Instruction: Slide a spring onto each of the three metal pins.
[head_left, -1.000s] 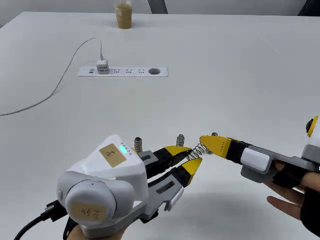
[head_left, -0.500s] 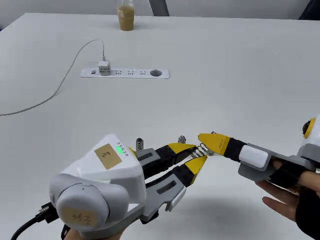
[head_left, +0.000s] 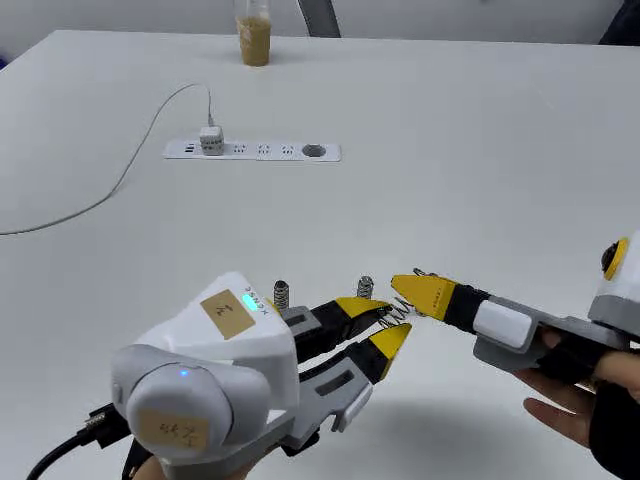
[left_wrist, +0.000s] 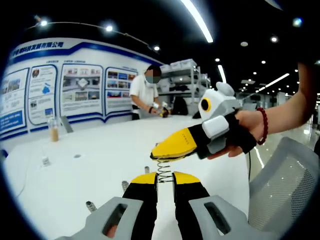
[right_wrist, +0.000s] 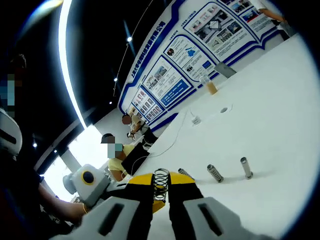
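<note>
Left tool (left_wrist: 164, 179) of mine is clamped by its yellow tips on the lower end of a small steel coil spring (left_wrist: 164, 169). My right tool (left_wrist: 172, 147) comes in from the right with its yellow tips closed on the other end, so the spring spans the air between the two, clear of the white bench (head_left: 480, 180). In the right gripper view the coil sits end-on in the narrow gap between that tool's jaws. Three short metal pins (head_left: 365, 287) stand upright in a row on the bench just beyond the tool tips. The middle one wears a coil. The one at the left of the head view looks ribbed as well, though it is too small for me to be sure. The third is mostly hidden behind the right tool's tip, and I cannot tell whether it is bare. Farther back lies a white power strip (head_left: 252, 151) with a white plug and cable in it, and a clear plastic cup of tan drink (head_left: 254, 27) stands at the far edge
</note>
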